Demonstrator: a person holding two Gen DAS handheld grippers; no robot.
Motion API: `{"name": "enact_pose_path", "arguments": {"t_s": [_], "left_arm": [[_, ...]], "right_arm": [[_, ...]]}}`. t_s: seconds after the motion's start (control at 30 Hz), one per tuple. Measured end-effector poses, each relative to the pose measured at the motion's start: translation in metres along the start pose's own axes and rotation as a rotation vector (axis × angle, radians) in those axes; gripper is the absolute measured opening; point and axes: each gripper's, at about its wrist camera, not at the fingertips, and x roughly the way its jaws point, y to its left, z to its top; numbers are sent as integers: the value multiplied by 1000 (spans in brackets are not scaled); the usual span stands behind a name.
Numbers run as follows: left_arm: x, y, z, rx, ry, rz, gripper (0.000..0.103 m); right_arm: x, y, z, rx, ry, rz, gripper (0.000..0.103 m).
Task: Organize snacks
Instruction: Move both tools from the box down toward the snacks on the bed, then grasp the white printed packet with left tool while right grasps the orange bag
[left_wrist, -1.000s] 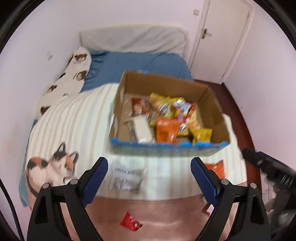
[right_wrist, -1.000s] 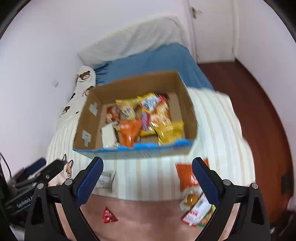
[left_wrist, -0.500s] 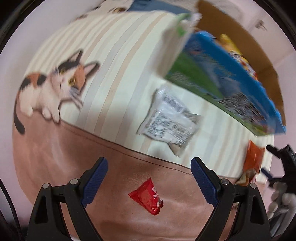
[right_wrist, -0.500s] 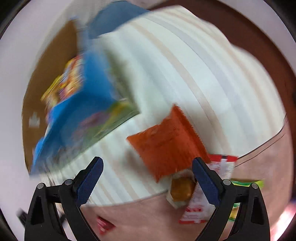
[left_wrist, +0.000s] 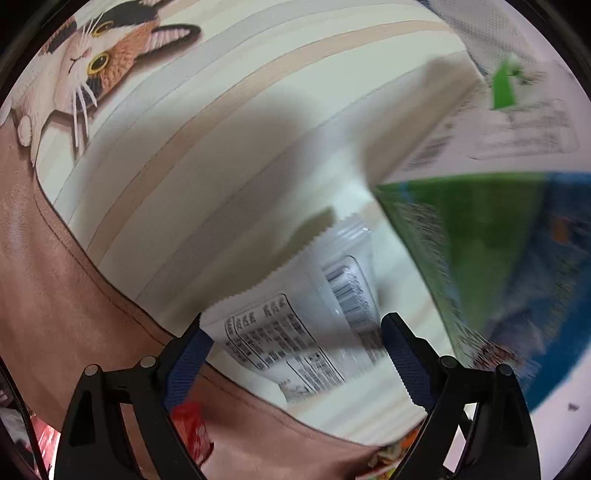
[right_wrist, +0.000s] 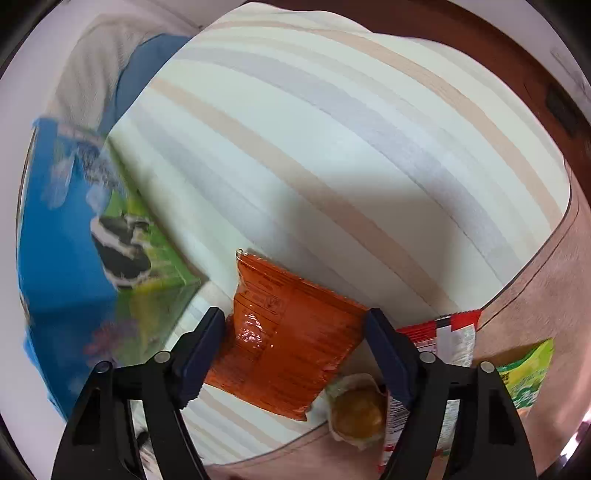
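White snack packet (left_wrist: 295, 314) lies flat on the striped blanket (left_wrist: 229, 129), printed label up, between the spread fingers of the left gripper (left_wrist: 295, 347); jaws wide, not clamping. Printed box (left_wrist: 498, 258), green and blue, stands just right of it, blurred. Red wrapper (left_wrist: 192, 432) near, on the brown border. Calico cat print (left_wrist: 92, 62) far left.

Orange snack bag (right_wrist: 291, 339) lies flat on the same blanket between the parted fingers of the right gripper (right_wrist: 295, 339), ungripped. Round bun pack (right_wrist: 356, 406) touches its near right corner; red-white packet (right_wrist: 448, 343) and green packet (right_wrist: 528, 373) further right. Box sits left.
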Motion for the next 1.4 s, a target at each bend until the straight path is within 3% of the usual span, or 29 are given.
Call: {"name": "enact_pose_path", "arguments": {"t_s": [0.13,0.33,0.4,0.5,0.6,0.67,0.73,0.77,0.8,0.9,1.03,1.07,1.1,1.13,1.23,1.4], "left_arm": [[2,3,-6,78,1,42,92],[1,5,-22,370,17,196,92],[1,4,-30,493,16,262,92],[3,11,-34,534,52,289,92],[9,23,-28,404,131,177,92],[11,28,-21,313,143,90,92],[7,31,-12,256,100,42,88],[3,29,-11,243,59,35,81],[-1,33,-11,250,41,40,77],[-2,7,-11,372,7,90,69],[4,-30,-40,597,-8,180,69],[7,-34,-44,637,7,199,69],[8,-37,-44,653,15,205,69],[9,-41,-40,668,26,205,69],[12,-44,-41,712,90,169,69],[22,-33,-46,772,146,186,69]], "right_arm": [[11,26,-15,-219,77,-47,78],[26,91,-71,-735,157,-145,77],[25,102,-89,-825,159,-182,80],[18,102,-98,-802,162,-148,87],[25,92,-95,-716,199,-163,87],[30,85,-96,-670,204,-186,87],[31,77,-94,-622,202,-162,82],[33,75,-95,-616,203,-165,68],[33,72,-96,-616,204,-161,61],[29,74,-115,-668,194,-161,59],[22,81,-147,-743,218,-132,60],[21,81,-150,-735,224,-122,70],[16,80,-152,-723,227,-107,87],[12,79,-151,-716,221,-94,93],[0,80,-153,-710,220,-77,94],[25,75,-154,-674,256,-97,94]]}}
